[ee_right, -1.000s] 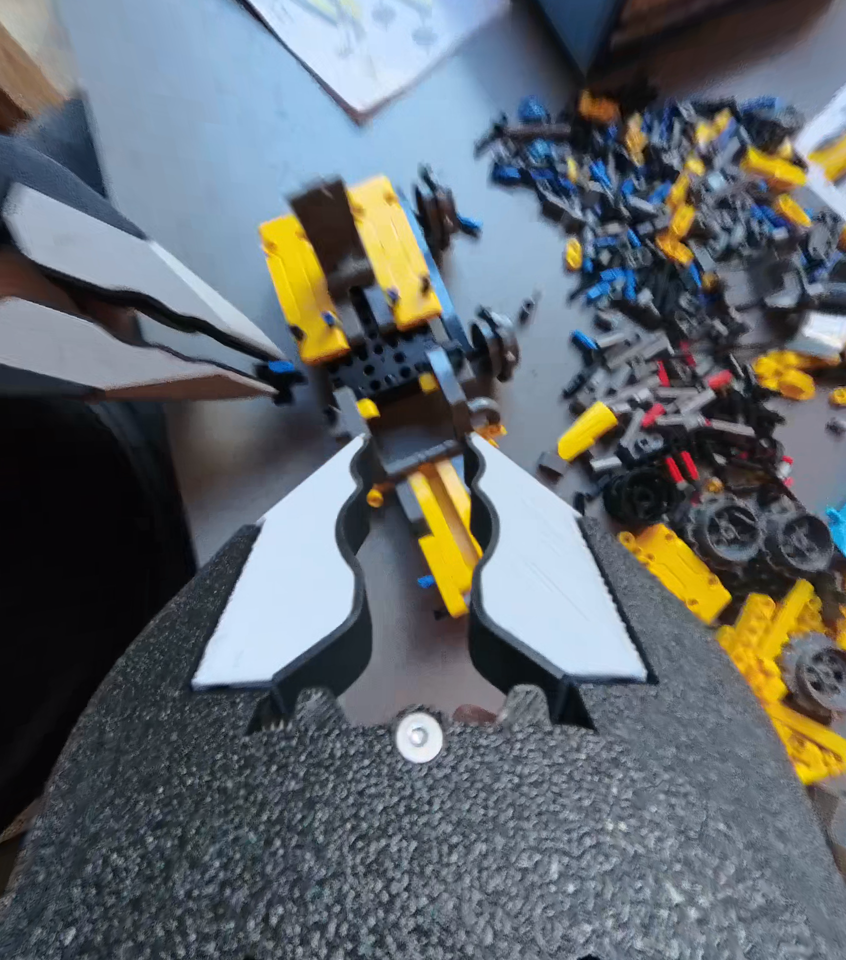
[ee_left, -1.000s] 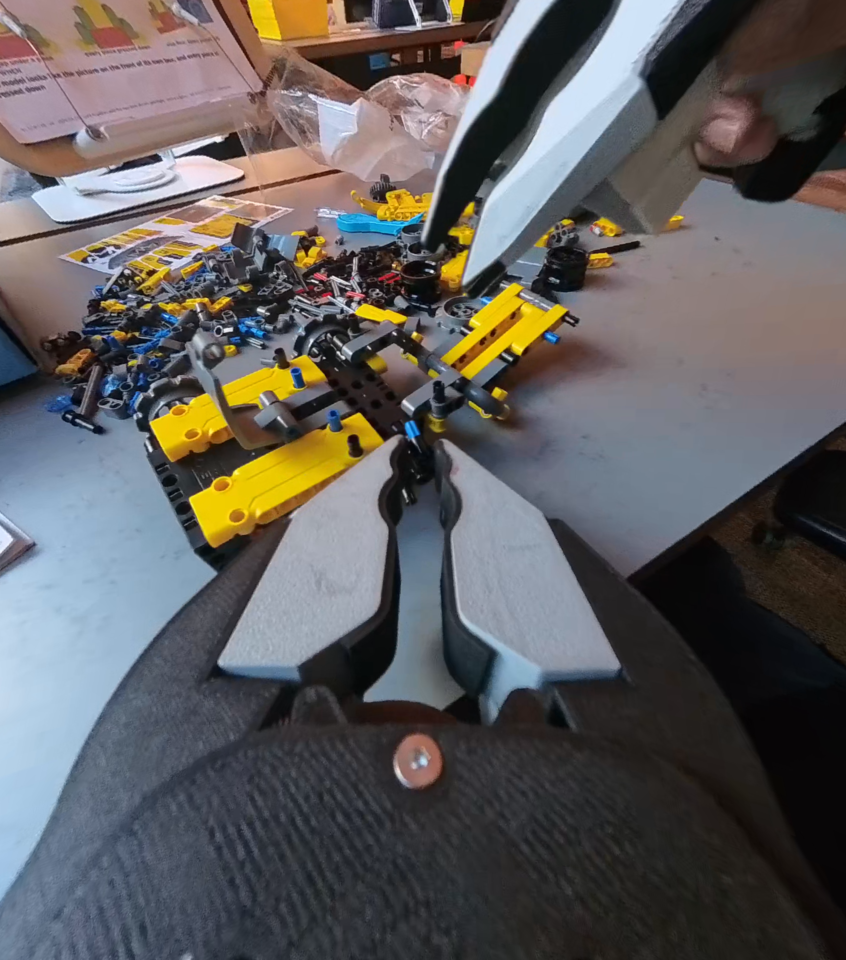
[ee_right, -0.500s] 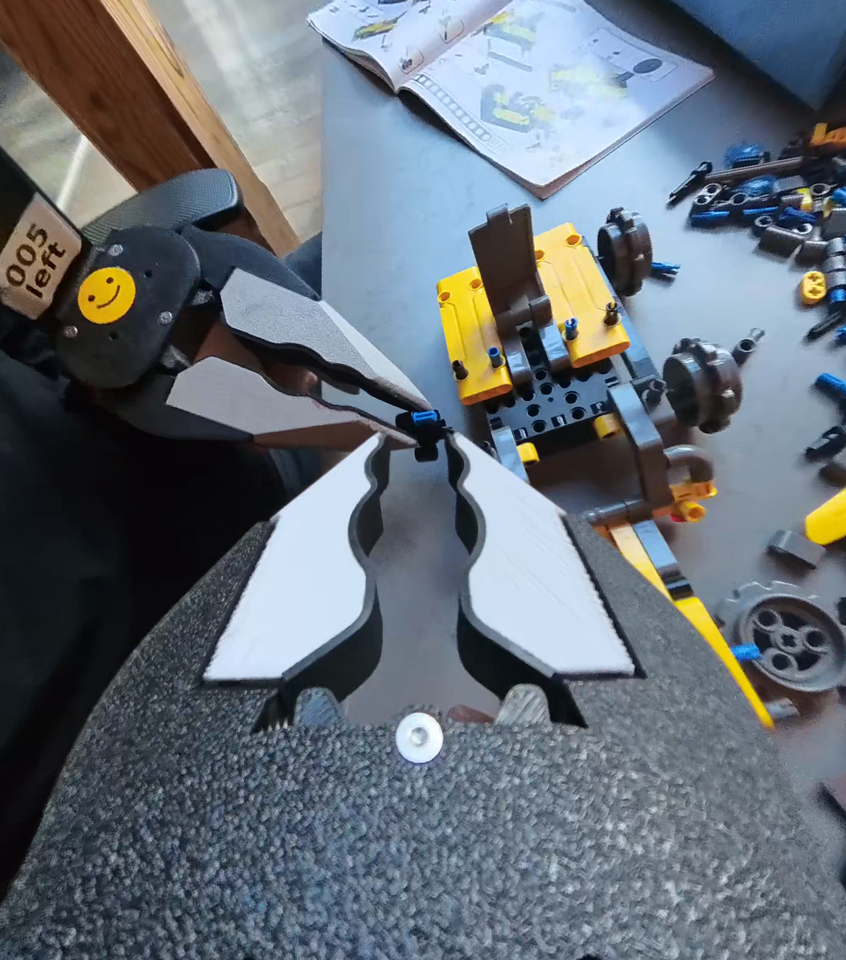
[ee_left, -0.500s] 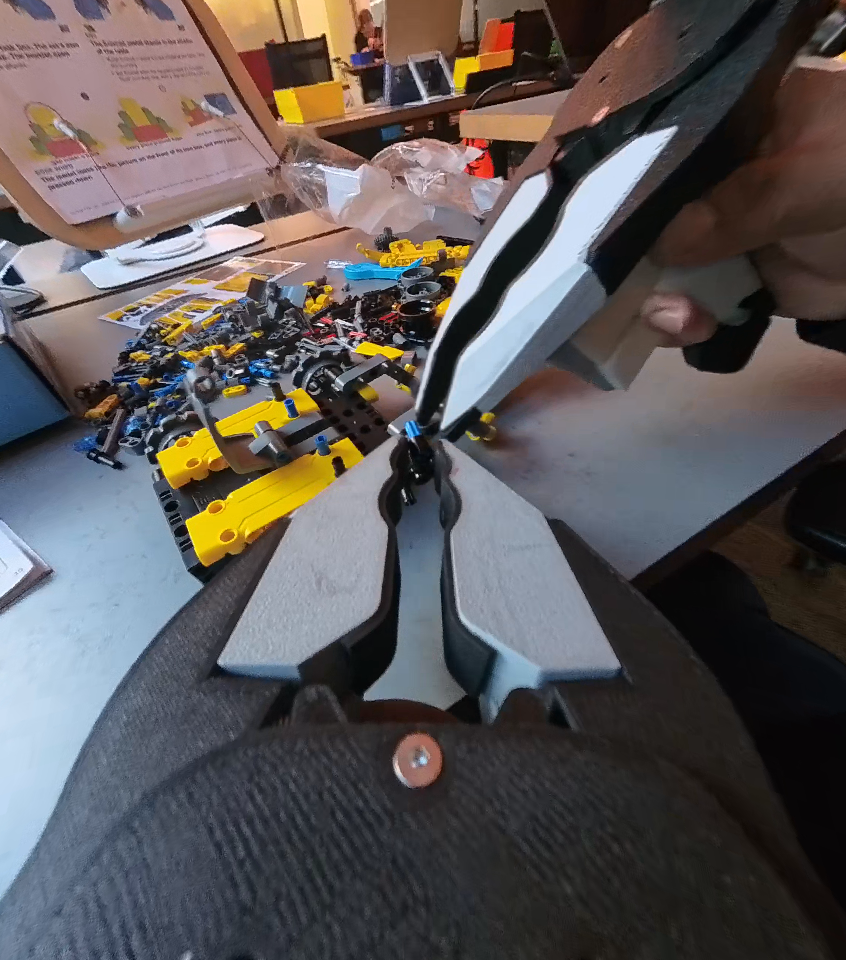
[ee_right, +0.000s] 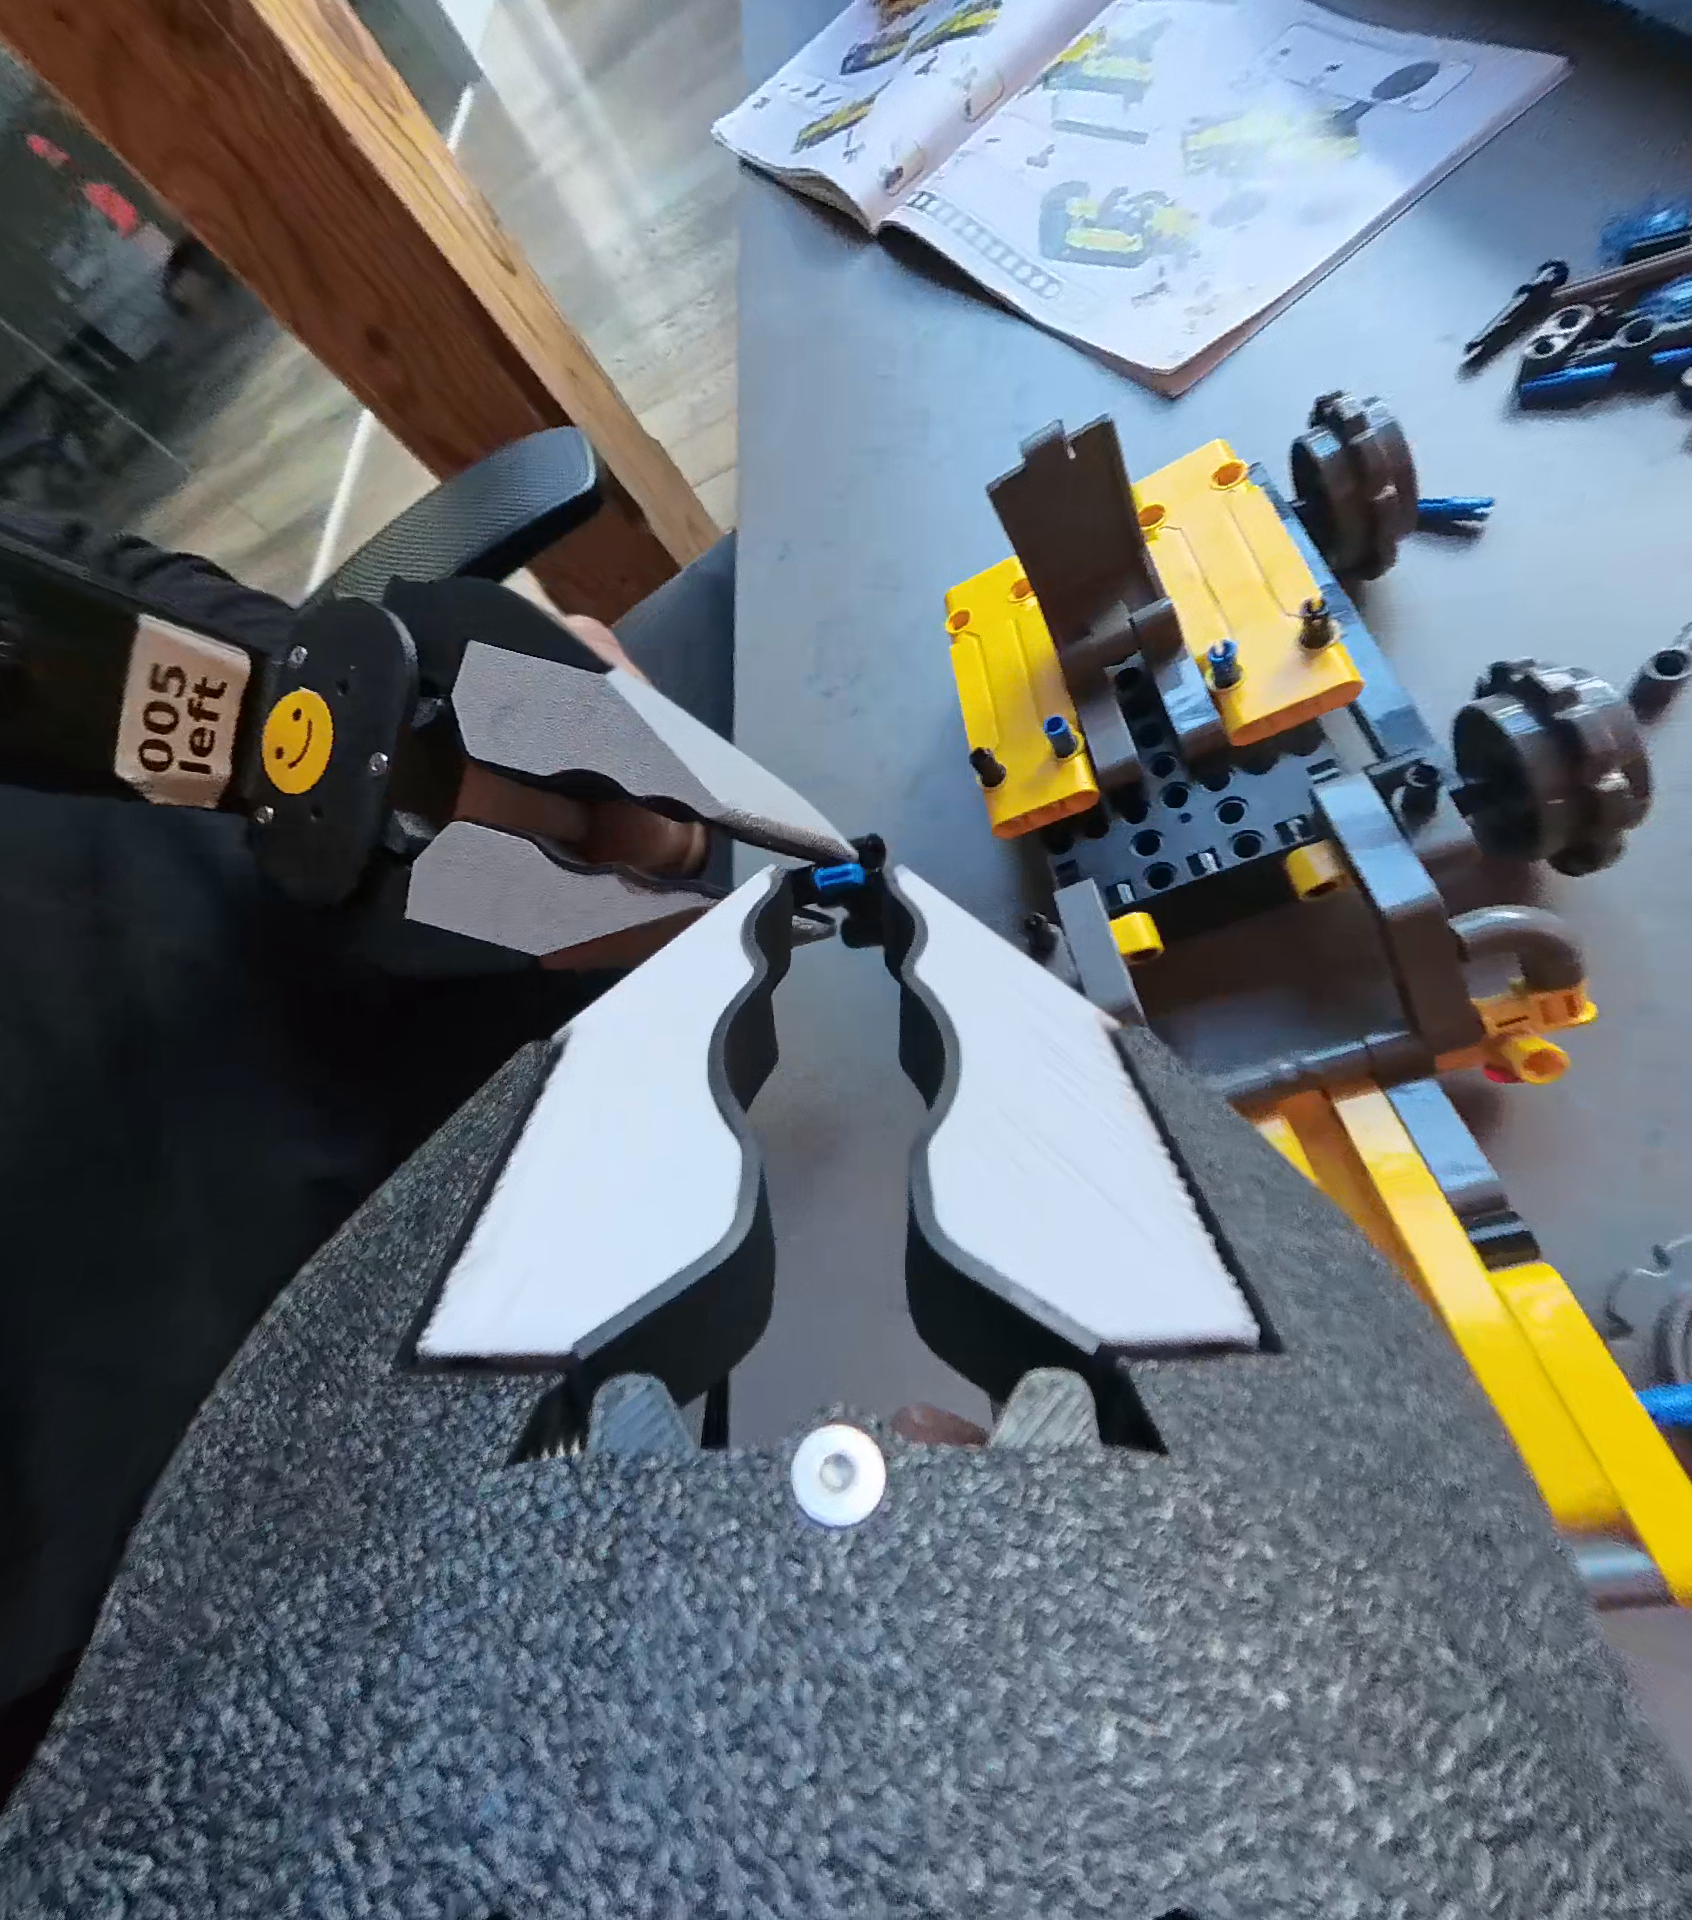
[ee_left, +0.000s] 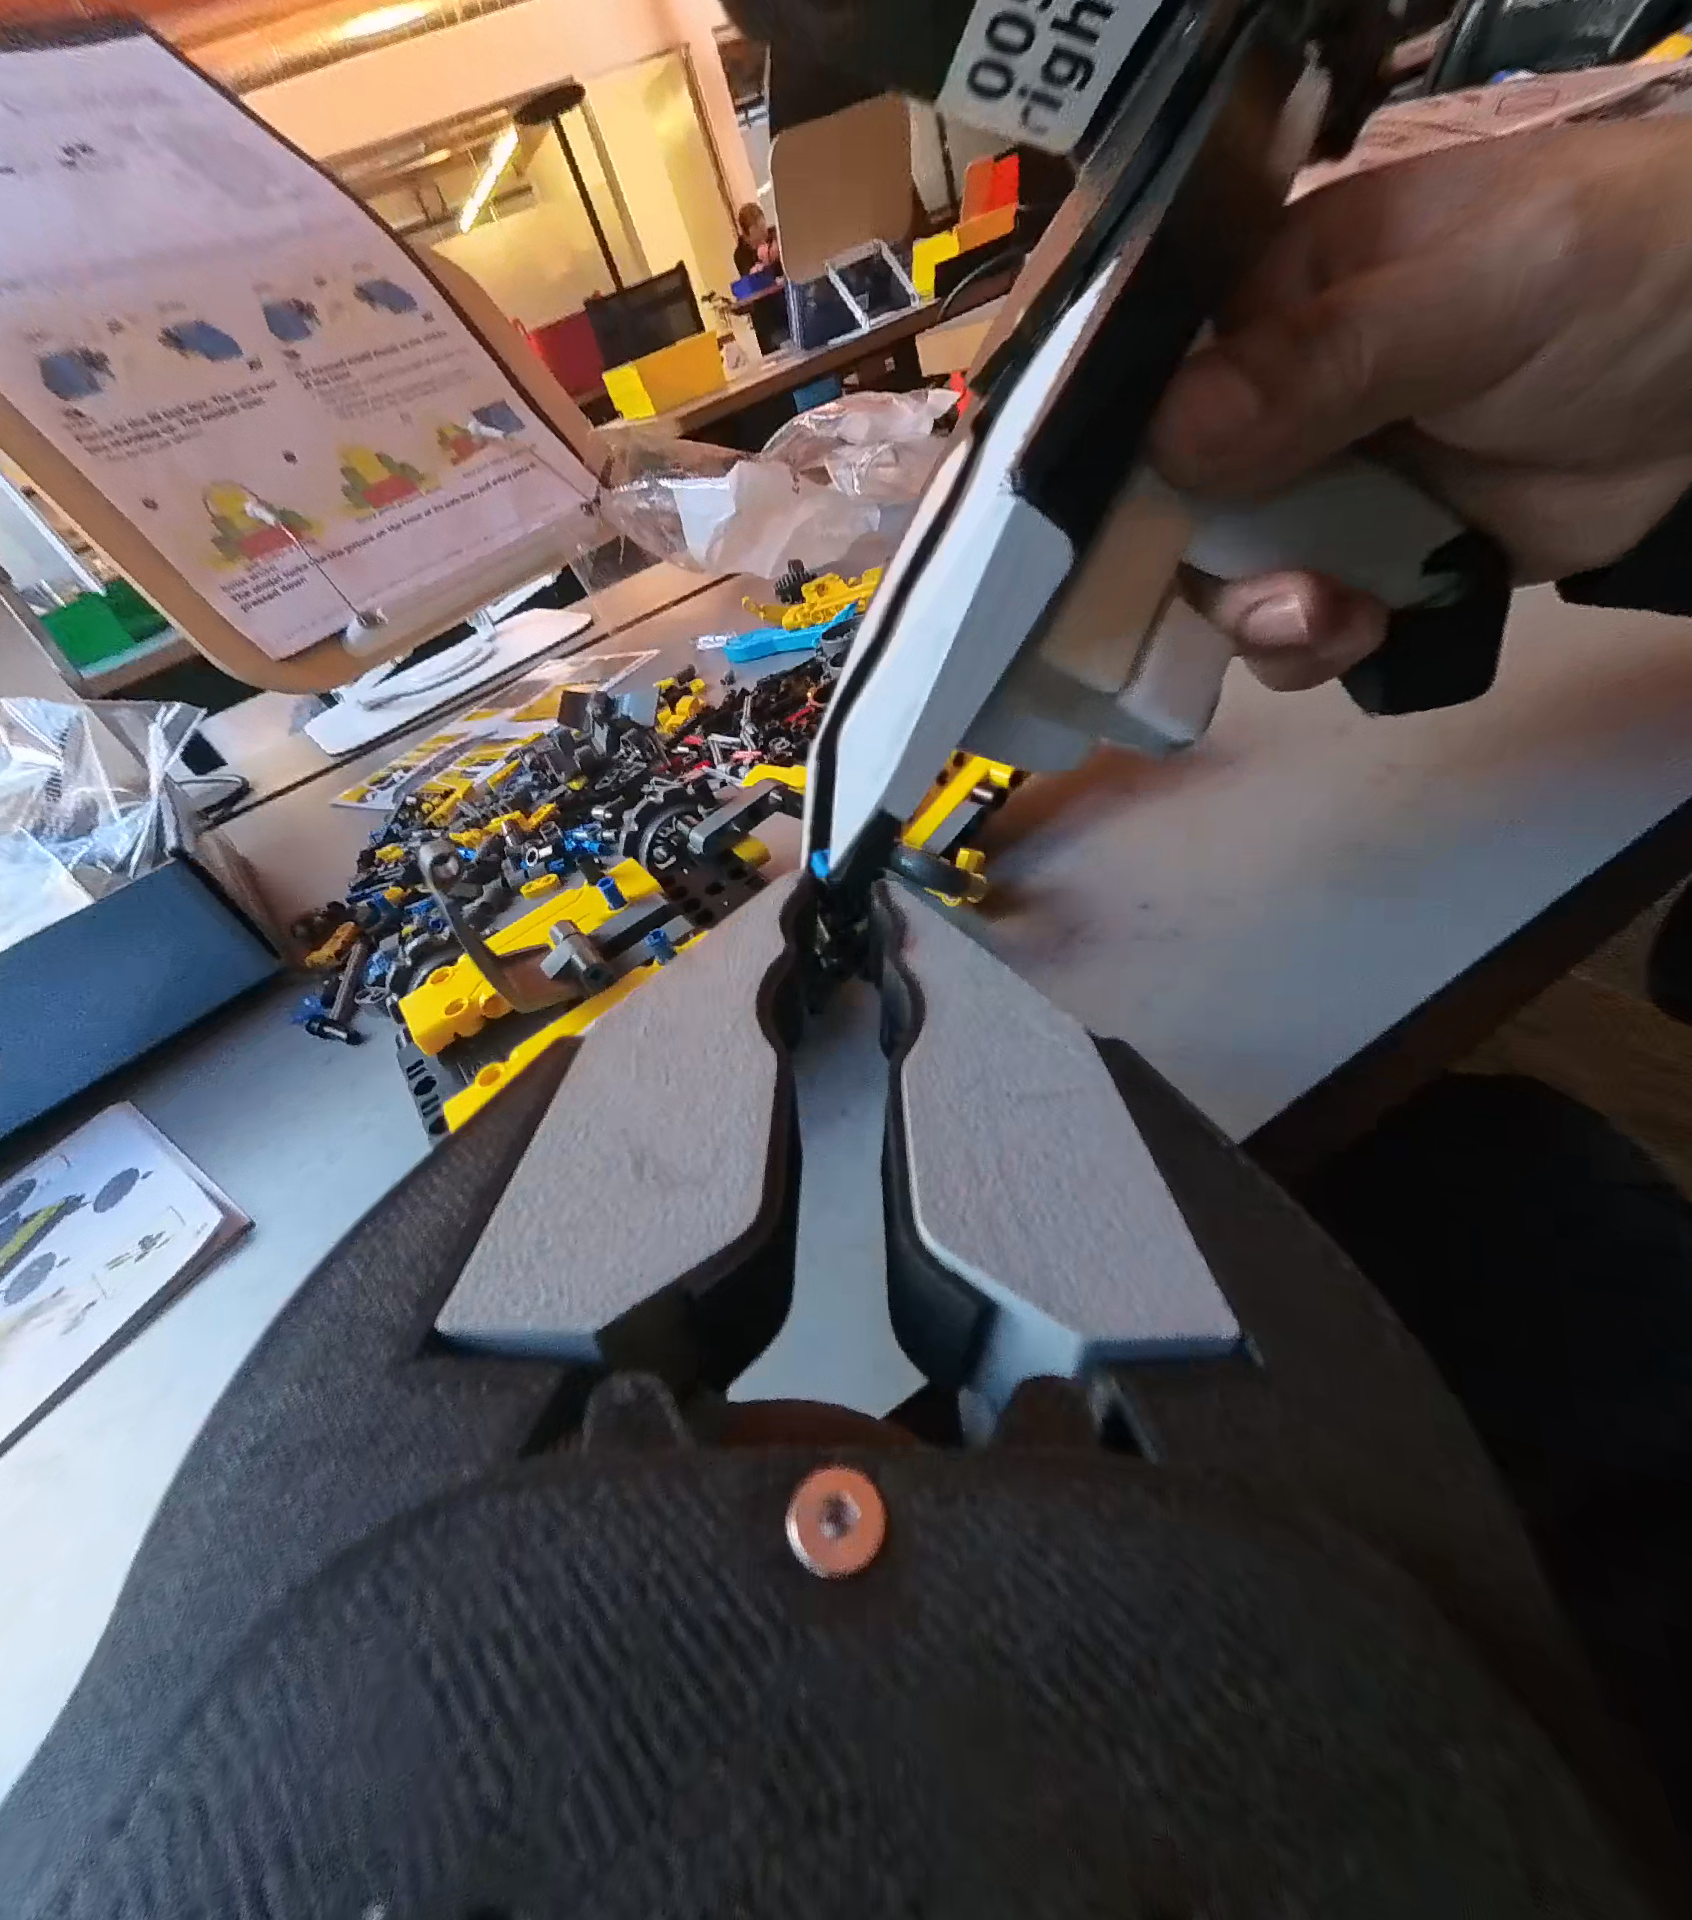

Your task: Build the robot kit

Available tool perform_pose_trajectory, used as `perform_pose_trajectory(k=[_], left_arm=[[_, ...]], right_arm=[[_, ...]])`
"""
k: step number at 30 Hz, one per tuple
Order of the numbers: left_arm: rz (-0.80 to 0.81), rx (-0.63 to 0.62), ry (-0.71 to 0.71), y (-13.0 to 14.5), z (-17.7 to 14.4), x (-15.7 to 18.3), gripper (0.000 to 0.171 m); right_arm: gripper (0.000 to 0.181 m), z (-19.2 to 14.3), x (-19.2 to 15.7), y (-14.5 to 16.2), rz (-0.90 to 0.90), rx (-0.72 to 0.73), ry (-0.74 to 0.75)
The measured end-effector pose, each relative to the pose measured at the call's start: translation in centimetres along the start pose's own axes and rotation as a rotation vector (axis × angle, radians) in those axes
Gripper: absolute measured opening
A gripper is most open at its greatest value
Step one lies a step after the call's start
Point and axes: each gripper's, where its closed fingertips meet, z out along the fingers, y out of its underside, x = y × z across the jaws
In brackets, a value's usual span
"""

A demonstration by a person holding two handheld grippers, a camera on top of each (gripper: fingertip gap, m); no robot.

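The left gripper (ee_right: 847, 868) held a tiny black plastic piece with a small blue peg (ee_right: 837, 876) on it. Its two grey fingers were pinched nearly together on that piece, up in the air just off the near edge of the grey table (ee_right: 873, 499). The blue peg lay sideways, across the gap between the right gripper's tips.

The right gripper (ee_right: 834, 902) came at the piece from the other side, so the two tools met tip to tip. Its white fingers (ee_right: 1018, 1122) were a little apart, with one tip on each side of the piece. They looked very close to it or just touching it. I could not tell if they were squeezing it yet. A bare hand (ee_left: 1507, 353) held the right gripper's handle.

The half-built yellow and black toy brick car (ee_right: 1226, 748) sat on the table, to the right of both tools and a bit farther away. The right gripper was nearer to it. An open paper building booklet (ee_right: 1154, 166) lay beyond the car. A big pile of loose small bricks (ee_left: 593, 790) was spread behind the car.
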Motion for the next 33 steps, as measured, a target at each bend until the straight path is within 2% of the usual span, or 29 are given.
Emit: perform_pose_trajectory(k=[9, 18, 21, 23, 26, 30, 31, 32, 33], left_arm=[[-0.022, 0.03, 0.0, -0.4, -0.5, -0.3, 0.005], [-0.036, 0.014, 0.026, 0.1, -0.1, 0.1, 0.005], [-0.045, -0.007, 0.04, 0.6, 0.0, 0.2, 0.014], [-0.046, -0.034, 0.071, 1.2, 0.1, 0.5, 0.025], [0.04, -0.075, 0.142, 2.5, -0.1, 0.8, 0.039], [0.119, -0.149, 0.326, 3.9, -0.9, 1.5, 0.043], [0.142, -0.157, 0.387, 3.9, -1.2, 1.9, 0.041], [0.175, -0.173, 0.407, 3.8, -1.3, 1.7, 0.033], [0.2, -0.176, 0.416, 3.4, -1.4, 1.2, 0.033]], right_arm=[[0.003, -0.3, -1.0, -0.6, 0.114, 0.045, -0.138], [0.003, -0.2, -0.5, -0.2, 0.148, 0.049, -0.138], [0.003, -0.3, -0.3, 0.0, 0.159, 0.049, -0.139], [0.003, -0.5, 0.0, 0.1, 0.166, 0.05, -0.123], [0.003, -0.9, 0.4, 0.4, 0.181, 0.044, -0.111], [0.003, -1.1, 0.6, 1.1, 0.199, 0.005, -0.114], [0.003, -1.2, 0.5, 1.3, 0.2, -0.008, -0.119], [0.003, -1.2, 0.5, 1.4, 0.198, -0.021, -0.126], [0.003, -1.2, 0.4, 1.5, 0.196, -0.036, -0.133]])
